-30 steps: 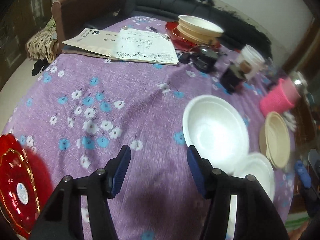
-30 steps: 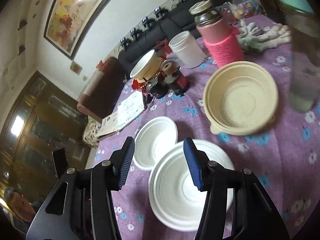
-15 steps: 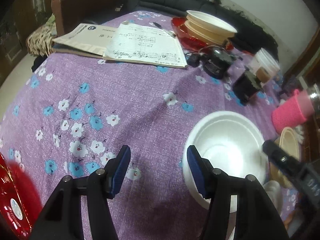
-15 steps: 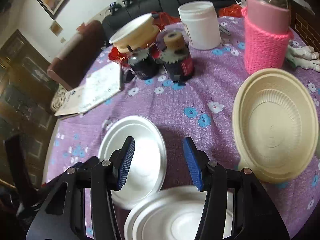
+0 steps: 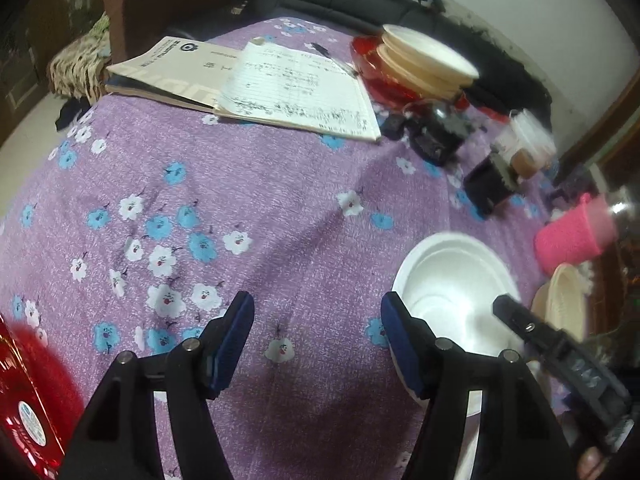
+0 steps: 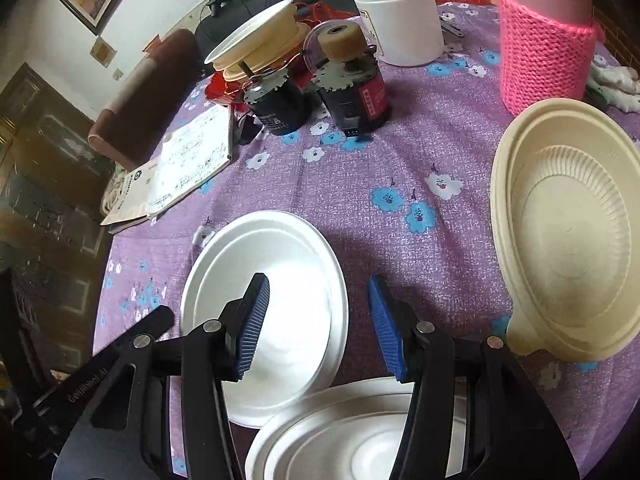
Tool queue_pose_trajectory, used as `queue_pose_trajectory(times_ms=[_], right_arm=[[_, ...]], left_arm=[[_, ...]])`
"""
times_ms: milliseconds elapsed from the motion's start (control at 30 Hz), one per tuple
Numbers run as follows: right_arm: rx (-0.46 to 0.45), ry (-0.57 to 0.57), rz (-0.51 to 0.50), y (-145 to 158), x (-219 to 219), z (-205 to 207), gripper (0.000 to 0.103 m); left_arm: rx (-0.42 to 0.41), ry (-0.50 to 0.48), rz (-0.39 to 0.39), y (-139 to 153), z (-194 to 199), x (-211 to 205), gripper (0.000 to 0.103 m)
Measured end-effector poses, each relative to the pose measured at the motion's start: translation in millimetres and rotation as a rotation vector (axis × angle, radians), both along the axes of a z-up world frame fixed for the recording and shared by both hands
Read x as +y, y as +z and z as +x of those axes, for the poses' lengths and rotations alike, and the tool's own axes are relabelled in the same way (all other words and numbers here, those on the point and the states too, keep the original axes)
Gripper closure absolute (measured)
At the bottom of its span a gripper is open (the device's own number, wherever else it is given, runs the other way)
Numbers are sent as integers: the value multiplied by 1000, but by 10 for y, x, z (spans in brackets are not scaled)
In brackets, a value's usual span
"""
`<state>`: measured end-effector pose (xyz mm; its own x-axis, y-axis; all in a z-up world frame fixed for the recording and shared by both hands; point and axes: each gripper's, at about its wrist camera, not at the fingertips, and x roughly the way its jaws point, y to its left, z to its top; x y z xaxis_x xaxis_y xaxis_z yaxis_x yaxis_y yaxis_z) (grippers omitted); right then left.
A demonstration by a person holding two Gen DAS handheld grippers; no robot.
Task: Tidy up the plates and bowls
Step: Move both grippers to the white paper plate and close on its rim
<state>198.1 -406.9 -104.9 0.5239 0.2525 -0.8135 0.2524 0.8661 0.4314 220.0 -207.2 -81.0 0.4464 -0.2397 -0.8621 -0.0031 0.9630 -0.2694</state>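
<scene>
Two grippers, both with jaws spread and empty. Right gripper (image 6: 318,320) straddles the rim of one white bowl (image 6: 280,280); one white plate (image 6: 340,432) at 6 o'clock, one cream bowl (image 6: 568,240) at 3 o'clock. Only the left gripper's (image 5: 316,340) view shows one red plate (image 5: 28,400) at 8 o'clock. Notebook (image 5: 296,88) handwriting is unreadable.

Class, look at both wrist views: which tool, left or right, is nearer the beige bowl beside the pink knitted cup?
Right. The right tool hangs open just left of the beige bowl. The left tool, also open, sits beyond the white bowl, farther from it.
</scene>
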Motion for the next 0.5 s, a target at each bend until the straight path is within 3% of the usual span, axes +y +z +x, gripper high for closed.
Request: queue_pose_trajectory(times_ms=[133, 300, 500], right_arm=[[1, -4, 5, -14, 5, 3, 52], [-2, -17, 4, -17, -6, -2, 52], [-3, -31, -1, -32, -3, -4, 52]], left_arm=[[-9, -37, -66, 53, -33, -39, 26], [33, -104, -83, -114, 4, -249, 26], [52, -115, -115, -255, 43, -299, 28]])
